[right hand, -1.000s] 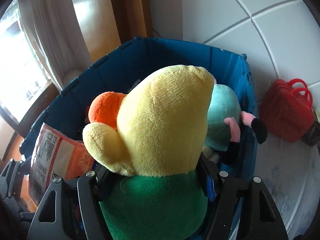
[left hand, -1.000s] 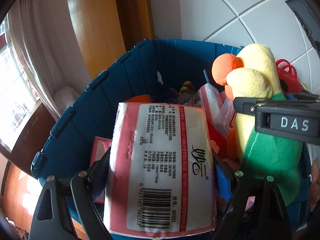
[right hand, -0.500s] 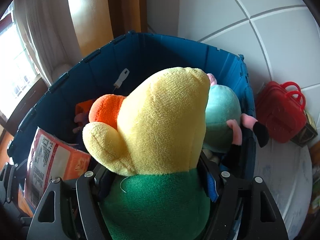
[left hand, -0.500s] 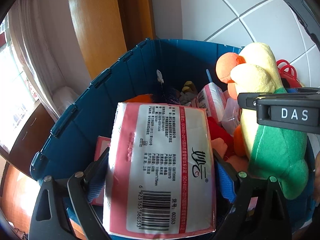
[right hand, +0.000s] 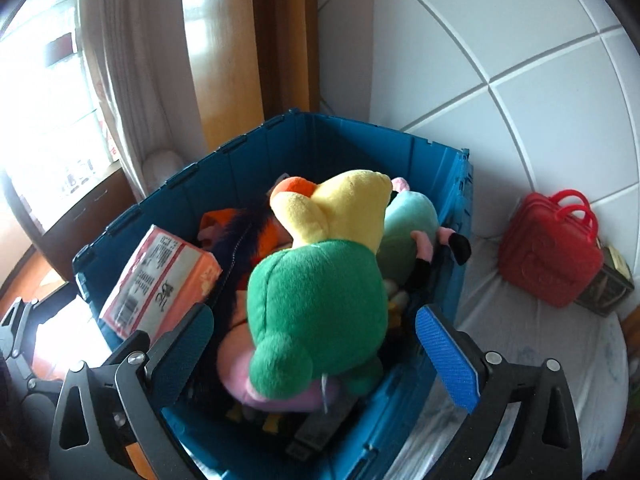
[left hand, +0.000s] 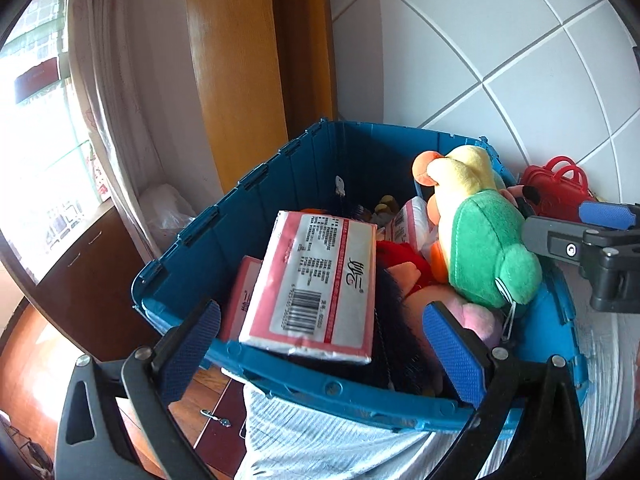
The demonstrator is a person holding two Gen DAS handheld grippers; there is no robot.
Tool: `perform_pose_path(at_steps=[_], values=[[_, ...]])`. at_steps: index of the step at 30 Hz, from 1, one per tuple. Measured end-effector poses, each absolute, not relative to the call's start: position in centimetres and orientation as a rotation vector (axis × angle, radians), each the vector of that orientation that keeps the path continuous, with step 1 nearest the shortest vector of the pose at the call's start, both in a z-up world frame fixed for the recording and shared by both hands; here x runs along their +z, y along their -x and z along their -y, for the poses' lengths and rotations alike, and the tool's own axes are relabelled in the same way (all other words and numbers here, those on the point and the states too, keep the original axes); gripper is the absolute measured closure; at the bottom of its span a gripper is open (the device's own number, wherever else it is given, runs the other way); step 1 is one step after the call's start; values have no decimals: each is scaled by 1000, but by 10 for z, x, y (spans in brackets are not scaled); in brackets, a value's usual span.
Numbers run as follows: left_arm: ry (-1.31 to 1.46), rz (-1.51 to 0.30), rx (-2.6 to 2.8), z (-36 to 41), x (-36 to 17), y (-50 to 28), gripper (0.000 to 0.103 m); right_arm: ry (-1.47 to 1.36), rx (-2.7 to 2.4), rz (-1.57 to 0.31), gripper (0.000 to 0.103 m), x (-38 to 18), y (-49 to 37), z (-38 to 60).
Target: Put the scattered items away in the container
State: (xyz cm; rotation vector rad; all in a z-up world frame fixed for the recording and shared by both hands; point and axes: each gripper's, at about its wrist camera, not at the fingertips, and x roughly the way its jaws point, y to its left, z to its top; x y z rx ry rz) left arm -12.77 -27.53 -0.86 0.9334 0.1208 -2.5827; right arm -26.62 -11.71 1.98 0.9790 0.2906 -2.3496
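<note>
Two items are already lodged in the blue container [left hand: 256, 216]: the tissue pack [left hand: 320, 280] at centre, the plush duck [right hand: 320, 280] mid-frame. Both the left gripper [left hand: 320, 356] and right gripper [right hand: 316, 352] are opening, nothing gripped. Left outside at right: a red bag [right hand: 548, 252].

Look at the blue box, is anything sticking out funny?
Yes. The tissue pack lies tilted on the pile, one end poking over the blue box rim. The duck plush sits high on top, and the red bag is outside on the sheet.
</note>
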Motion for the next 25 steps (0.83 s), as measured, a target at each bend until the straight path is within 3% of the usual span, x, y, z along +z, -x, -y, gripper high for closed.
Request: perform_pose_path(at_steps=[6, 25], values=[[-915, -191, -2615, 263, -3, 101, 0, -963, -2401, -323, 0, 27, 227, 85], [-964, -92, -2830, 239, 15, 54, 0, -1044, -2638, -129, 0, 24, 132, 32]])
